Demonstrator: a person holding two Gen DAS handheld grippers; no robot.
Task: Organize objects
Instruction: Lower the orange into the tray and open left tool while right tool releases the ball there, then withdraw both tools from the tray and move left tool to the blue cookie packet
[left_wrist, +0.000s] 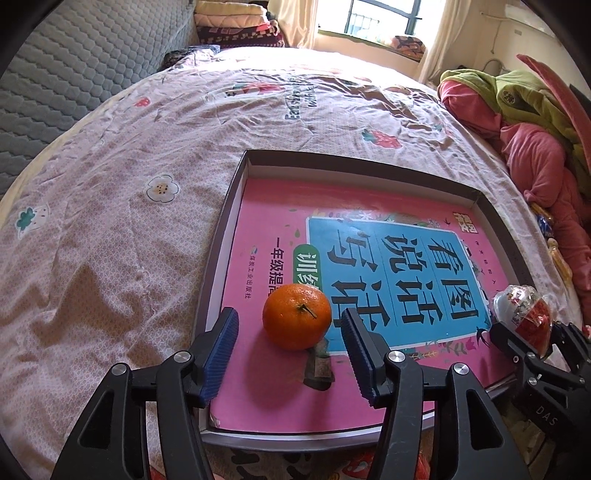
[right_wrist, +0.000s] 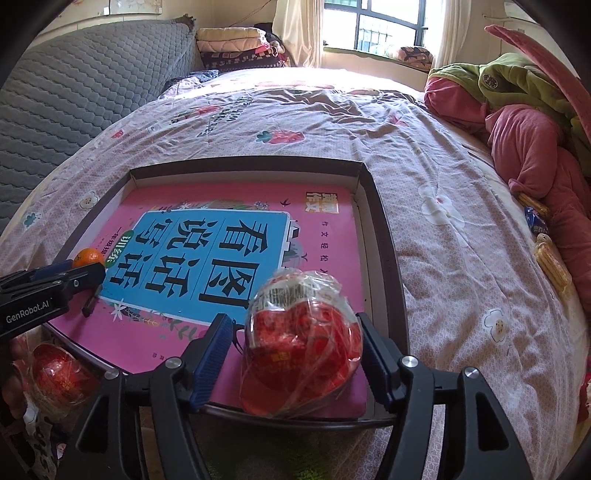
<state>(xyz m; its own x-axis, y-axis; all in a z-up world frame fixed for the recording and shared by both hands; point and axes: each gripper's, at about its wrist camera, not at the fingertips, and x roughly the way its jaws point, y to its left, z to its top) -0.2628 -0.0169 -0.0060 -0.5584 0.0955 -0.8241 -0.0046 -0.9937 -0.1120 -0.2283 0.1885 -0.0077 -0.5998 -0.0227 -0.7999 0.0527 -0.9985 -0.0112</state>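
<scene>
Left tool (left_wrist: 290, 349) stands spread around the round orange tangerine (left_wrist: 297, 316); right tool (right_wrist: 293, 363) spread beside the clear-wrapped red packet (right_wrist: 301, 341). Risk: tangerine rolls across the glossy pink book (left_wrist: 280, 384) toward the shallow cardboard tray's (left_wrist: 236, 177) near edge.

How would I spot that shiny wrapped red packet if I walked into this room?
On the bed, find the shallow box holding a pink book. At the book's near corner sits the wrapped red packet, between the right gripper's open blue pads. Unlike the bare orange nearby, it is crinkly clear plastic over red.
</scene>
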